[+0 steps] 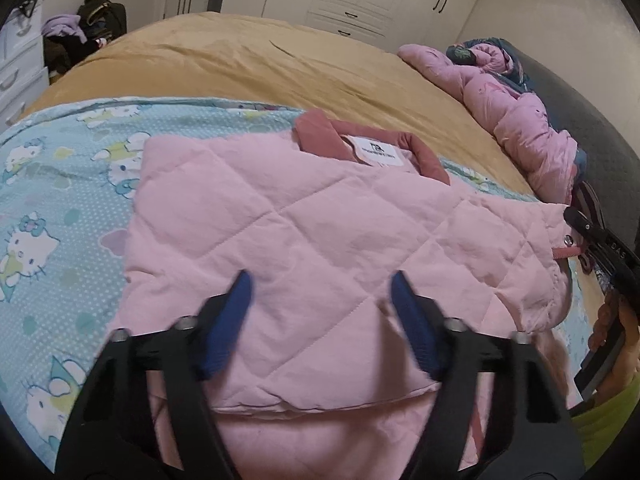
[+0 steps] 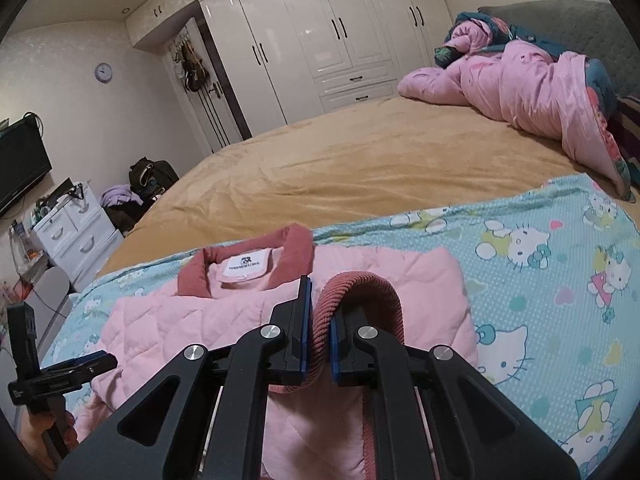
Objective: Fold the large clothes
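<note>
On bed, right claw (image 2: 319, 334) pinches jacket (image 1: 304, 232) cuff; left claw (image 1: 320, 300) released above it.

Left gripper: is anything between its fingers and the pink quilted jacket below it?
Nothing visible. The left gripper hangs with jaws apart directly over the pink quilted jacket, only bare fabric below. The right gripper is off at the side, shut on the ribbed cuff.
</note>
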{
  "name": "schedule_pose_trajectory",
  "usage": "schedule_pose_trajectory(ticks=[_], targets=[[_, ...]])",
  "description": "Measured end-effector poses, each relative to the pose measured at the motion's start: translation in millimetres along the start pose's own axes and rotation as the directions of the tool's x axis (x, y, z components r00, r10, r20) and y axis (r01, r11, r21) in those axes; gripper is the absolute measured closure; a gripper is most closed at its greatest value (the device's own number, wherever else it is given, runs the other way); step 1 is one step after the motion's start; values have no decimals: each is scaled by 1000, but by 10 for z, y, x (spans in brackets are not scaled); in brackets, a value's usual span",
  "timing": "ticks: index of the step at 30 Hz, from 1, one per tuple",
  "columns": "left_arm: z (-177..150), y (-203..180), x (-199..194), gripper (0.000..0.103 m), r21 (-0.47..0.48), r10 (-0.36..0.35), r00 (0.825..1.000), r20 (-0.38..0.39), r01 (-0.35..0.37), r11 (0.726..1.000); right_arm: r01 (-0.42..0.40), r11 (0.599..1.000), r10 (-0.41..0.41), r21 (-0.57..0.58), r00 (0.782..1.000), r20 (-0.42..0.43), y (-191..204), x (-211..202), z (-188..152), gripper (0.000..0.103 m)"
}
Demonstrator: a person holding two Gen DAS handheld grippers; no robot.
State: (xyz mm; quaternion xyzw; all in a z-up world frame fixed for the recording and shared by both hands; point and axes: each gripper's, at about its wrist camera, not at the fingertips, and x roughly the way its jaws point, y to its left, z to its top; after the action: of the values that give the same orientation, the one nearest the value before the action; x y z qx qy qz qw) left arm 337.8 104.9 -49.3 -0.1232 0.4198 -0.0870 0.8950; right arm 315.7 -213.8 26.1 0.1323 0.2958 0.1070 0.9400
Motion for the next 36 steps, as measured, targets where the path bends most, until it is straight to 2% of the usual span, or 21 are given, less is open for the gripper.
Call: schedule_pose_trajectory(ticks=[8,11,14,16,17,18,19,22,25,28,32,36], targets=[[-93,-100,226,52,46,31,998,-56,-29,999,-1,1000,1,13,1000,-13,-4,3,-4,94],[-106,-94,248,52,49,36,998,-60,-34,998,7,1000,-6,23,1000,-28,-11,2,7,88],[-111,-90,255,52,49,37,997,-62,-34,998,-8,996,11,83,999,-41,-56,-18,24,83],[-107,-91,262,52,51,38,997,-64,-35,998,-26,993,31,112,998,-48,-68,-28,33,74],[-109,-89,260,52,51,40,997,-64,-37,998,-1,993,5,114,999,-36,-65,-59,37,68],[-110,-84,260,52,50,41,997,-64,-38,998,28,994,-27,109,1000,-14,-57,-106,51,45],[-107,-94,266,52,48,40,997,-65,-37,998,54,993,-56,101,998,15,-51,-163,63,33],[-105,-98,272,52,48,41,997,-66,-38,998,72,995,-77,68,995,68,13,-336,129,33],[-104,-99,268,52,51,45,997,-66,-42,998,23,1000,-24,11,998,53,209,-350,138,33],[-104,-94,262,52,50,45,997,-67,-42,998,-51,997,50,-54,999,-15,462,-235,79,33],[-102,-103,267,52,52,46,997,-67,-43,998,-63,979,37,-196,990,-133,870,29,-110,33],[-101,-105,266,52,49,44,997,-68,-41,998,-74,970,29,-231,981,-191,1014,186,-242,33]])
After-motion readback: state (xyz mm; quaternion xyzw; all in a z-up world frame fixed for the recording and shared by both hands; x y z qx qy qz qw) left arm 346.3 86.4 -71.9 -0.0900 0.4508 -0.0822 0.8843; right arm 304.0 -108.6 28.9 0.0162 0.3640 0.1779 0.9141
